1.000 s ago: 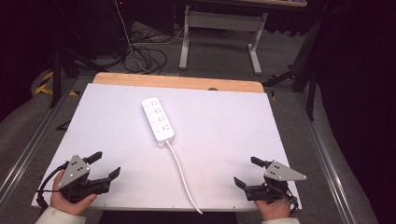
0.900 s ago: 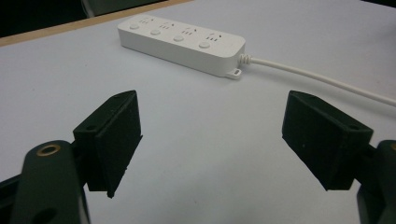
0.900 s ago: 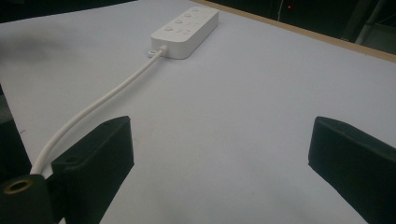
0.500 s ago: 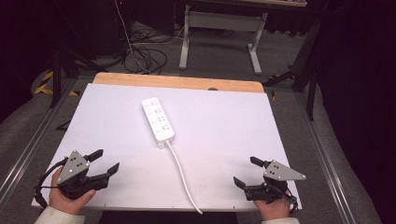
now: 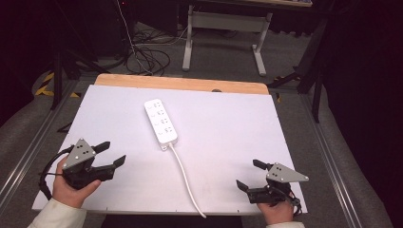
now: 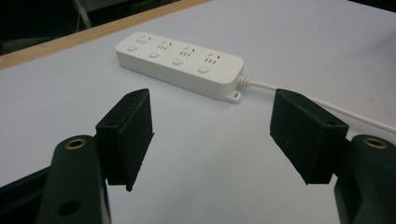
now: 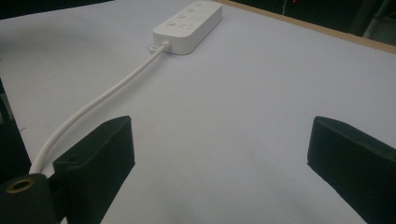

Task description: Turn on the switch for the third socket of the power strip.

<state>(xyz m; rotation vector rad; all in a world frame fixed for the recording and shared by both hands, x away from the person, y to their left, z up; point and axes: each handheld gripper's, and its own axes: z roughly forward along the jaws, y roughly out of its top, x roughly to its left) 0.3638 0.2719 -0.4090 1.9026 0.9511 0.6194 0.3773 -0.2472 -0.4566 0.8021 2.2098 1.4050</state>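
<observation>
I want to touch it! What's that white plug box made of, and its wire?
The power strip looks like hard, smooth plastic: rounded corners, moulded buttons, a soft sheen. Its cord seems rubbery or soft plastic, since it bends in a gentle curve.

The high view looks forward and down from above the person's side, taking in the whole white worktop (image 5: 228, 128) and the floor beyond its far edge. The left gripper view sits low at the near left, close over the surface, facing far and right between its own jaws. The right gripper view sits low at the near right, facing far and left. All three views share the power strip (image 5: 160, 121) and its cord (image 7: 93, 105) at mid-worktop.
</observation>
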